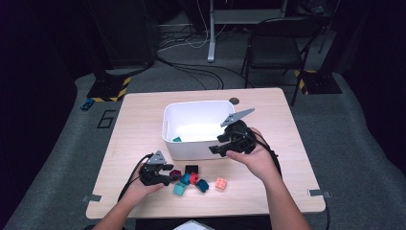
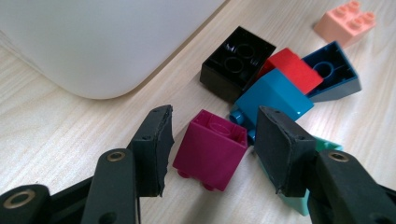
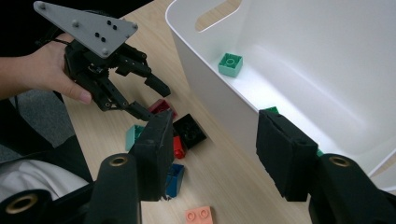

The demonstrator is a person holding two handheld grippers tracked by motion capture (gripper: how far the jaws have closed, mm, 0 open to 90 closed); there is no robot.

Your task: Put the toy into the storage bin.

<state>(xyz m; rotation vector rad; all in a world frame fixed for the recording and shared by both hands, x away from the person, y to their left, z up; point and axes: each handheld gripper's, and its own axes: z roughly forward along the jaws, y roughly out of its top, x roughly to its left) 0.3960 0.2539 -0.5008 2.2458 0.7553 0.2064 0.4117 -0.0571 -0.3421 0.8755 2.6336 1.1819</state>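
Observation:
My left gripper [image 1: 165,173] lies low at the table's near left, jaws open around a magenta brick [image 2: 211,149], a gap showing on each side. Beside that brick lie a black brick [image 2: 237,60], a red one [image 2: 294,70], a teal-blue one [image 2: 273,95], a dark blue one [image 2: 334,70], a turquoise one [image 2: 322,144] and a peach one [image 2: 345,21]. My right gripper [image 1: 215,143] hangs open over the near wall of the white bin [image 1: 165,125], with nothing gripped. In the bin lies a green brick [image 3: 230,64]; a second green one [image 3: 270,110] peeks out behind the right jaw.
The bin stands mid-table, its near wall [image 3: 210,88] close behind the loose bricks. Bare wood runs along the table's left, right and front edges. A small dark disc [image 1: 234,101] sits behind the bin. A chair [image 1: 280,38] and cables are on the floor beyond.

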